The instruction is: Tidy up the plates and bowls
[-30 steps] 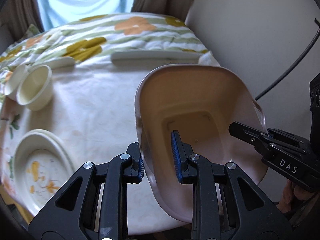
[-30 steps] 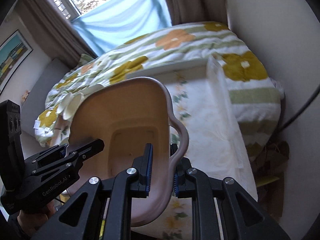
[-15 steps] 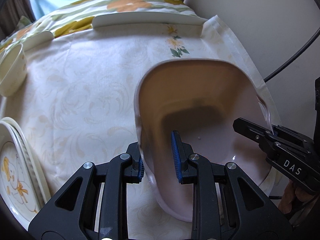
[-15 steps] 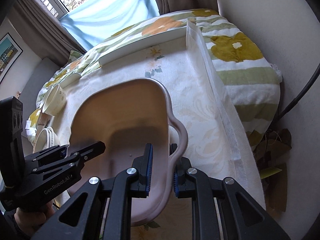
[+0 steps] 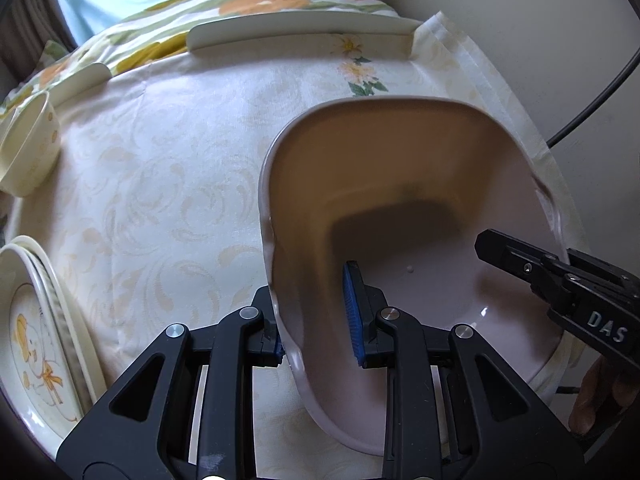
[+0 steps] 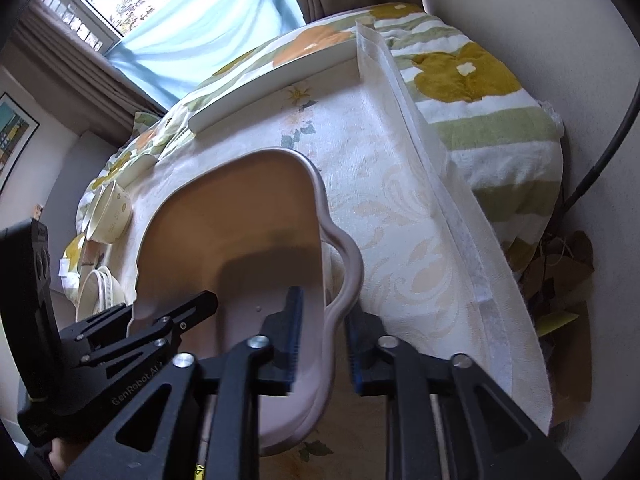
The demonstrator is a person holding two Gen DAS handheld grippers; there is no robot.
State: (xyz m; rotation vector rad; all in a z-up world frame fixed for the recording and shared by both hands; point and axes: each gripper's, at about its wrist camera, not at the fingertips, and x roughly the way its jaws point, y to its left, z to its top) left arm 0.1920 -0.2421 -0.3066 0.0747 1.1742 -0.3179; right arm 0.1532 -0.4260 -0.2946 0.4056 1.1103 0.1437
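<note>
**On the cloth, both jaws at the basin's rim**

Nearest me, my left gripper [image 5: 316, 316] pinches the pink basin [image 5: 420, 208] by its left wall, while my right gripper [image 6: 322, 344] straddles the handle lip, jaws opening, pads just clear. The basin sits near the tablecloth's [image 5: 160, 168] right edge. I judge it light, stiff, slick plastic, best held at the rim. Its long axis runs away from me, mouth up. Beyond lie plates [image 5: 36, 320] and a bowl [image 5: 28, 152].

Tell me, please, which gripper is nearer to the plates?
Left. The left gripper clamps the basin rim facing the plates; the right gripper, jaws opening around the opposite rim, is beyond the basin.
</note>
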